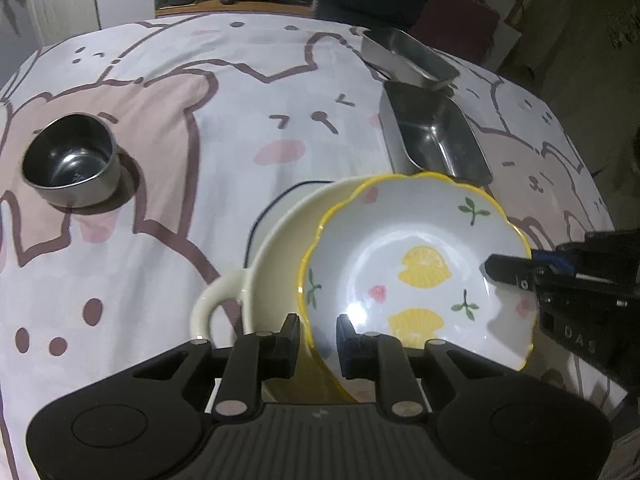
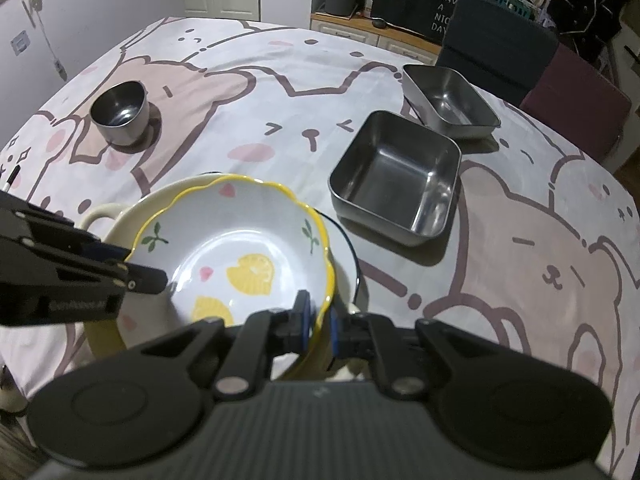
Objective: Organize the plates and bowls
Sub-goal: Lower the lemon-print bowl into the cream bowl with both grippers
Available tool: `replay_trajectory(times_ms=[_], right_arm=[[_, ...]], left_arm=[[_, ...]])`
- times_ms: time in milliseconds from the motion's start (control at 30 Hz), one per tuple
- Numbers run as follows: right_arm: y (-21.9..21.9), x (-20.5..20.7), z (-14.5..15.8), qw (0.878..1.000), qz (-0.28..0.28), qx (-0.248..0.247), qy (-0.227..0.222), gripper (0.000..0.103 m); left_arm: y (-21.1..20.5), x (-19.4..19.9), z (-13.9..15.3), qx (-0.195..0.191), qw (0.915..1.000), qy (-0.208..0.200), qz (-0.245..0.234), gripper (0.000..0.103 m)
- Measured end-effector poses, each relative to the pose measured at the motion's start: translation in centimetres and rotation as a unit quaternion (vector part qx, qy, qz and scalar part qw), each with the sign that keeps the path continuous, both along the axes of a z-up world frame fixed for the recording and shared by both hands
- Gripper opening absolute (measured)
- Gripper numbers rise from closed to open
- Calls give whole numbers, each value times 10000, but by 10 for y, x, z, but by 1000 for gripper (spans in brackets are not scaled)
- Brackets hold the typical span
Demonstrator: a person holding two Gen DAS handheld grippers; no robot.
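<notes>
- We see the lemon bowl (image 1: 416, 264), white with a wavy yellow rim, sitting tilted inside a cream bowl (image 1: 276, 236) that has a loop handle.
- Our left gripper (image 1: 318, 332) has its fingers clamped on the lemon bowl's near rim, one finger outside and one inside.
- Our right gripper (image 2: 319, 312) grips the opposite rim the same way, its blue-padded fingers closed on the yellow edge.
- In the right wrist view, a dark-rimmed plate (image 2: 352, 252) shows under the cream bowl.
- The stack sits on the bench (image 1: 224, 152), which is covered by a pink and white bear-print cloth.
- A round steel cup (image 1: 70, 160) stands well apart, at the left of both views.
- Two rectangular steel trays lie beyond the stack: the near tray (image 2: 396, 182) just beside it, and the far tray (image 2: 450, 96) touching or nearly touching the near one.
</notes>
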State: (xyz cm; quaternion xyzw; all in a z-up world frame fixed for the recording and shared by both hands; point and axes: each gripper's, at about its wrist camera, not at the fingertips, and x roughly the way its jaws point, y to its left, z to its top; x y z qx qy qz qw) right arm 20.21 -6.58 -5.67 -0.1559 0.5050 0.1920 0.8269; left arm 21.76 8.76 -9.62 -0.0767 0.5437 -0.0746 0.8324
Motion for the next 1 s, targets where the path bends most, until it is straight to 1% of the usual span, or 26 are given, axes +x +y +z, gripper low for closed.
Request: replay_trajectory(times_ms=[200, 433, 533, 767, 967, 1000], right_arm=[[3, 0, -1, 10000, 76, -3, 16, 11], [7, 2, -6, 9997, 148, 83, 166, 12], [6, 5, -8, 9996, 91, 136, 249, 12], [-1, 16, -17, 9970, -176, 397, 638, 12], [-3, 20, -22, 9937, -374, 542, 901, 13], [-4, 20, -22, 9932, -418, 566, 930, 13]], left_arm=[[11, -2, 8, -161, 9996, -127, 168, 21], [18, -4, 11, -177, 9994, -151, 245, 21], [19, -5, 12, -195, 9993, -181, 244, 21], [19, -4, 11, -214, 9995, -160, 189, 21], [15, -4, 10, -102, 9998, -143, 97, 20], [14, -4, 10, -55, 9998, -152, 80, 18]])
